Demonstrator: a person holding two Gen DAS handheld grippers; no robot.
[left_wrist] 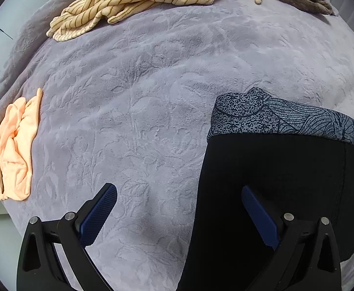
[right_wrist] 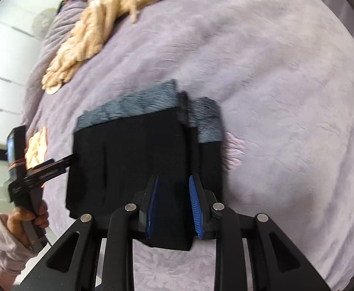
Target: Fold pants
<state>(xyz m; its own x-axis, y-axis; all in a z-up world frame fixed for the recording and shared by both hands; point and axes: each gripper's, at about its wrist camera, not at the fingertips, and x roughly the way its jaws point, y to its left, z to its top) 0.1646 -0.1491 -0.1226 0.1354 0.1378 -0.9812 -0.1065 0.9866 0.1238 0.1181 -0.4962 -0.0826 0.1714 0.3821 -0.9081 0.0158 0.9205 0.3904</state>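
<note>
Holding the folded pants (right_wrist: 138,160) at six o'clock between our right gripper (right_wrist: 174,206)'s nearly shut jaws, left gripper (left_wrist: 179,215) wide and empty at nine, we risk dragging the fold apart.

- Bare purple blanket (left_wrist: 152,84) is lying open between everything.
- Black pants (left_wrist: 286,181) are blocking near right, peach cloth (left_wrist: 14,150) left, striped garment (left_wrist: 133,2) far.
</note>
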